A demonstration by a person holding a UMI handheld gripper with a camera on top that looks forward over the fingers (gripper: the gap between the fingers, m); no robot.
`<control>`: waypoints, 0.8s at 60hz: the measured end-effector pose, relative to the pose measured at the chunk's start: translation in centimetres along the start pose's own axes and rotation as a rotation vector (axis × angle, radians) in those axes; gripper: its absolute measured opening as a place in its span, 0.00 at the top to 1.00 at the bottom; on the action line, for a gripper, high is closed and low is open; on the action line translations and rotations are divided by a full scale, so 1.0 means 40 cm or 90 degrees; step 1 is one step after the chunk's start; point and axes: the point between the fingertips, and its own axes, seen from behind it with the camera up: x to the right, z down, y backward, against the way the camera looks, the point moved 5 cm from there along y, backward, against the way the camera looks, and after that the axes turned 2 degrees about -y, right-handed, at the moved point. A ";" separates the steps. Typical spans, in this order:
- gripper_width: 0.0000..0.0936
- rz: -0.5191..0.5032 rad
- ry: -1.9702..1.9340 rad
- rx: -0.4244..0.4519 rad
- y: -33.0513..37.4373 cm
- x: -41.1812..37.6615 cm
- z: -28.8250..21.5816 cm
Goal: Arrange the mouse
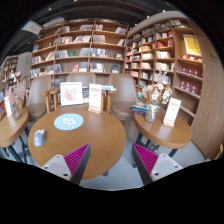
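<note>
A mouse (39,138) lies on the round tabletop (95,135), left of a mouse pad (68,122); bookshelves (90,50) stand behind.

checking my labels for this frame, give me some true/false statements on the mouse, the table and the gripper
1. The mouse lies on the round wooden table. True.
2. The gripper is shut on the mouse. False: its fingers are open and hold nothing; the mouse lies beyond the left finger.
3. A round blue mat lies on the table, right of the mouse. True.
4. The mouse sits on the blue mat. False: it rests on bare wood, apart from it.
5. Bookshelves line the far wall. True.
</note>
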 end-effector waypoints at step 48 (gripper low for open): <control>0.09 -0.194 0.072 -0.033 0.049 -0.655 0.138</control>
